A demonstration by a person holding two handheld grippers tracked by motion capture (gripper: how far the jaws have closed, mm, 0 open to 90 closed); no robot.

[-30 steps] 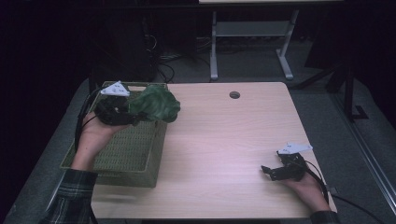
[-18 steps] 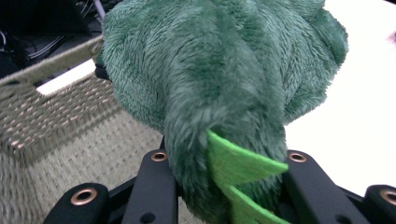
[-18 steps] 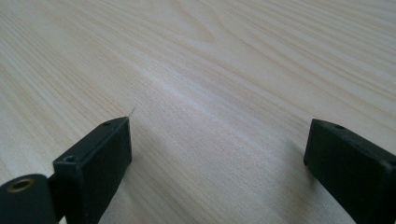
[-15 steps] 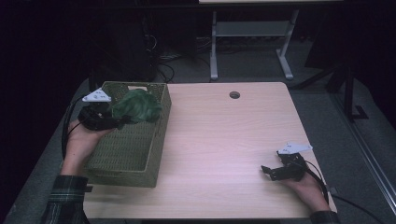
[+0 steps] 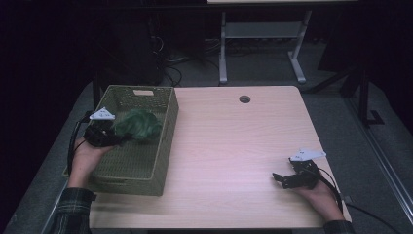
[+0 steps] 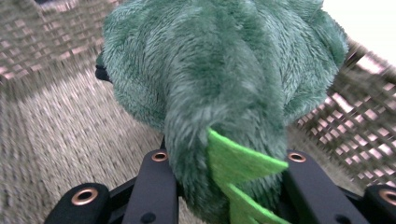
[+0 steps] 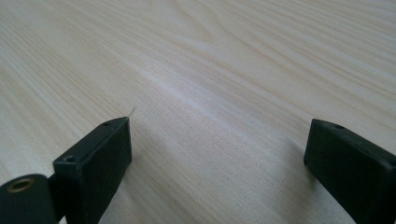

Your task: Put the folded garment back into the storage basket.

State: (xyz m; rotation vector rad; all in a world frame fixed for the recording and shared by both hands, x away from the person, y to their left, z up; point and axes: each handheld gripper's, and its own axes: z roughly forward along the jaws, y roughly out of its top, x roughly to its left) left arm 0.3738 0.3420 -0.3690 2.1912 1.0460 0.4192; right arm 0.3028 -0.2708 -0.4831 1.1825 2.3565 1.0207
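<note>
Left gripper [image 5: 111, 136]: clamped on a green plush toy [image 5: 138, 125], the two black jaws pressing into the fur from both sides, as seen up close in the left gripper view [image 6: 224, 196]. Toy [image 6: 219, 79] dark green and shaggy, with a strip of bright green felt spikes [image 6: 238, 179] running down between the jaws. Held over the inside of a woven olive basket [image 5: 165, 131], near its left wall and roughly midway along its length; hard to say from the high view whether the toy rests on the basket floor or hangs just above it. Woven basket floor [image 6: 60, 140] and mesh wall [image 6: 364, 116] visible behind the fur, both blurred. Left hand [image 5: 87, 156] reaching in over the left rim, plaid sleeve [image 5: 73, 212] at the bottom edge, grey three-cornered plate [image 5: 103, 115] on top of the gripper.

Basket standing at the left end of a light wooden table [image 5: 234, 146], long side running away from the person, a handle slot [image 5: 143, 92] in its far wall.

Right gripper [image 5: 285, 179]: jaws wide apart, nothing between them, only bare wood grain [image 7: 219, 107] in the right gripper view [image 7: 219, 154]. Resting low at the near right corner of the table, held in the right hand [image 5: 316, 192], well apart from the basket and the toy. Cable [image 5: 341, 195] trailing off toward the table's right edge.

A round cable hole [image 5: 244, 99] near the far edge of the table. Beyond it, dark floor and the white legs of a stand [image 5: 258, 53].
</note>
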